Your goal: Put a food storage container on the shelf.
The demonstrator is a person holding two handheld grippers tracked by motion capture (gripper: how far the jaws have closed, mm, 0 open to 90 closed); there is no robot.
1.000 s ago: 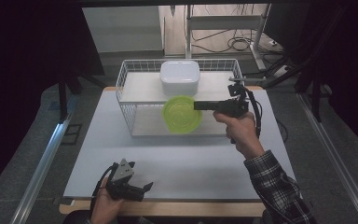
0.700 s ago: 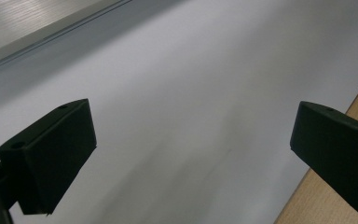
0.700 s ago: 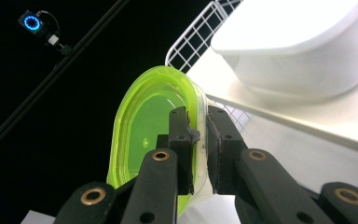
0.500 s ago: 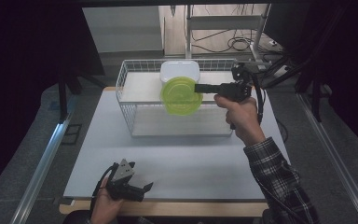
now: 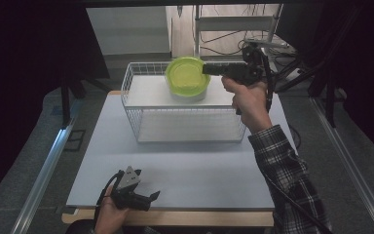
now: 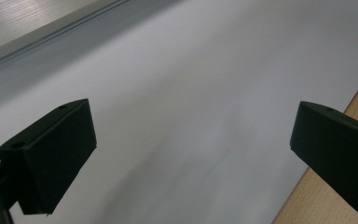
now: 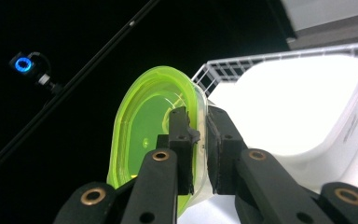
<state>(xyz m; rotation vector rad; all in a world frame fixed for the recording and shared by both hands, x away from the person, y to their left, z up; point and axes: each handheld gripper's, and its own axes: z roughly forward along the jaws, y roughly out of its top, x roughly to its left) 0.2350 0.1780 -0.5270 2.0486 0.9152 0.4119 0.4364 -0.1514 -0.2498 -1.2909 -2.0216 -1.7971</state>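
— What is held by the right gripper [image 5: 208, 69]?

— A lime-green lid [image 5: 187, 74] is clamped by its rim between the nearly closed jaws; in the right gripper view the pads are seen pressed on either side of the translucent edge [image 7: 200, 140]. The lid is carried tilted up on edge, in the air above the white container [image 5: 189, 91] (a pale tub with rounded corners), which is set inside the wire basket [image 5: 136, 124] near its far side.

— And where is the basket placed?

— On the far half of the grey table [image 5: 199, 170], well apart from the left gripper [image 5: 146, 197].

— How is that left gripper kept?

— It is held low at the near edge of the table, with its jaws spread wide and nothing between them; in the left gripper view the bare table surface [image 6: 191, 116] is seen past the two black pads [image 6: 56, 149], with the wooden edge at the right.
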